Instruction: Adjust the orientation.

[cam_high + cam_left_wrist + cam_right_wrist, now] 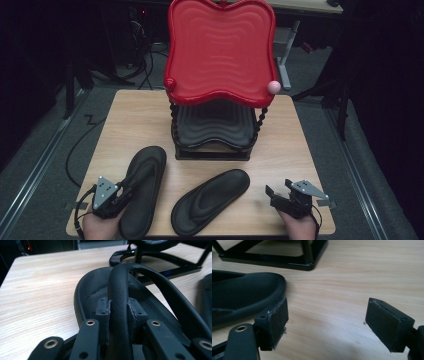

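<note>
Left gripper view shows my left fingers (103, 315) clamped on the black rubber flip-flop's strap (120, 290), ready for lifting it off the wooden surface (145, 117). My right gripper (281, 192) waits wide apart, holding nothing, beside the second black flip-flop (210, 200).
</note>
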Available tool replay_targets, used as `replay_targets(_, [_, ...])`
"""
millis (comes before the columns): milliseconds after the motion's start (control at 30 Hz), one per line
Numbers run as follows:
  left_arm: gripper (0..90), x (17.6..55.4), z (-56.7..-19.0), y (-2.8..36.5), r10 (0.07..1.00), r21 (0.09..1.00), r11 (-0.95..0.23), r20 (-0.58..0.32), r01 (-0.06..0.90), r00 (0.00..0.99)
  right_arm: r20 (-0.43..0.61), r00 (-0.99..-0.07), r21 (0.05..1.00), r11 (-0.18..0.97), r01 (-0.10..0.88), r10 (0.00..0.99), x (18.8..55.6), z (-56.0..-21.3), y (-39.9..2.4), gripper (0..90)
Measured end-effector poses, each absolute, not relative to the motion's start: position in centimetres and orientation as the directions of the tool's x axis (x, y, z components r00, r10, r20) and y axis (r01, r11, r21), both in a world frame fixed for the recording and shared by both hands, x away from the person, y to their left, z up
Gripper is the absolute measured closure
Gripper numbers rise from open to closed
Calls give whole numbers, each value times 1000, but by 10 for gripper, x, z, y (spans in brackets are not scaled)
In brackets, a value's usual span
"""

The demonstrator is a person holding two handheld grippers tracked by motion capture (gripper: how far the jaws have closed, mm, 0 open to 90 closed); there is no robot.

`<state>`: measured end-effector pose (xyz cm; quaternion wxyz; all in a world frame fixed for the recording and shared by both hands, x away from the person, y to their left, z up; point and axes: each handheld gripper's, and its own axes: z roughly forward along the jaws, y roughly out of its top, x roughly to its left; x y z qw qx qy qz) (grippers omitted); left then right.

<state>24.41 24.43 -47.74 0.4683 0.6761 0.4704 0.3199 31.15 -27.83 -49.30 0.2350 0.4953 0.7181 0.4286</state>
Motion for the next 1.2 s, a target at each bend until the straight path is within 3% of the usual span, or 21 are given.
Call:
replay_targets(333, [742,201,-455,228,927,971,-94,5,220,375,68,-502,881,184,435,862,320,-482,-233,194])
replay_targets(567, [743,200,-445,207,917,980,-111,36,166,397,97,-575,905,168,390,812,304,-467,-206,184])
replay_targets(900, [746,259,-432,138,903,982,-142,78,122,422,66,-678,942,178,284,732,268,-439,-167,233])
replay_targets(1100, [747,296,-417,102,917,989,-122,79,86,392,63,-720,954,170,247,692,267,-427,-141,266])
replay_targets(1200, [749,307,-411,88,929,990,-111,74,82,363,10,-712,961,191,201,702,274,-424,-126,330])
